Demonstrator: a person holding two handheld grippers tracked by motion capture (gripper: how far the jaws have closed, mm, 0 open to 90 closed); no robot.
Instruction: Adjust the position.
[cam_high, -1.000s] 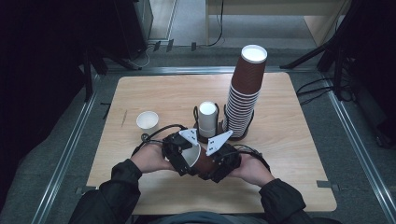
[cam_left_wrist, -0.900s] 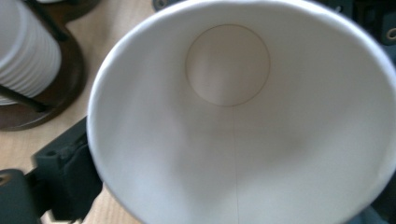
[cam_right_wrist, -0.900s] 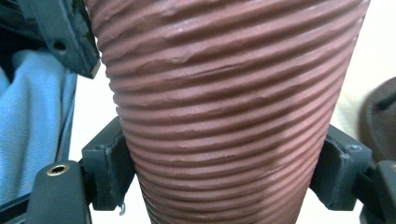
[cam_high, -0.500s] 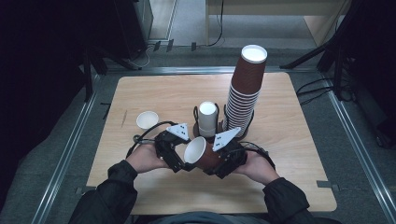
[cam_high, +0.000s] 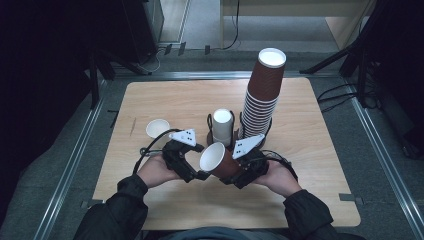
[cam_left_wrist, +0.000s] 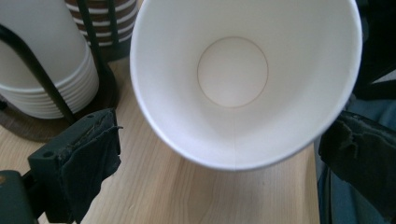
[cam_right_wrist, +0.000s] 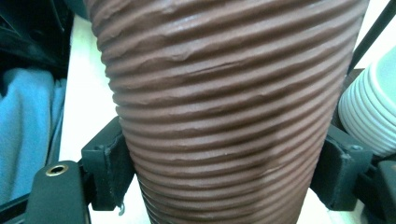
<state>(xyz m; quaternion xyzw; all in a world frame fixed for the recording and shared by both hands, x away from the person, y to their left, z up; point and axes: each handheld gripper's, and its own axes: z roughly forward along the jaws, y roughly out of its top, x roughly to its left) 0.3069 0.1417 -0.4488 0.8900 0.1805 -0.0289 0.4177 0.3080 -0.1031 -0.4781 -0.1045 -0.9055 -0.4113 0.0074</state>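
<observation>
Near the lower middle of the high view, the right gripper (cam_high: 239, 170) holds a brown ribbed paper cup (cam_high: 222, 161). The cup lies tilted on its side above the wooden table (cam_high: 310, 150), and its white open mouth is turned toward the left of the frame. In the right gripper view, the two black jaws press against both sides of the ribbed wall of the cup (cam_right_wrist: 224, 116), so this gripper is clamped on it.

The left gripper (cam_high: 192, 167) is just beside the mouth of the cup, a little left of the frame's centre. In the left gripper view its jaws stand apart, one at the lower left and one at the lower right, and the white inside of the cup (cam_left_wrist: 233, 74) is seen between and above them. The jaws do not press on the rim.

Behind the grippers, near the centre of the high view, a stack of white cups (cam_high: 222, 125) stands in a black wire holder. A tall stack of brown cups (cam_high: 262, 95) stands just to the right of it. One small white lid (cam_high: 157, 128) lies on the table at the left.
</observation>
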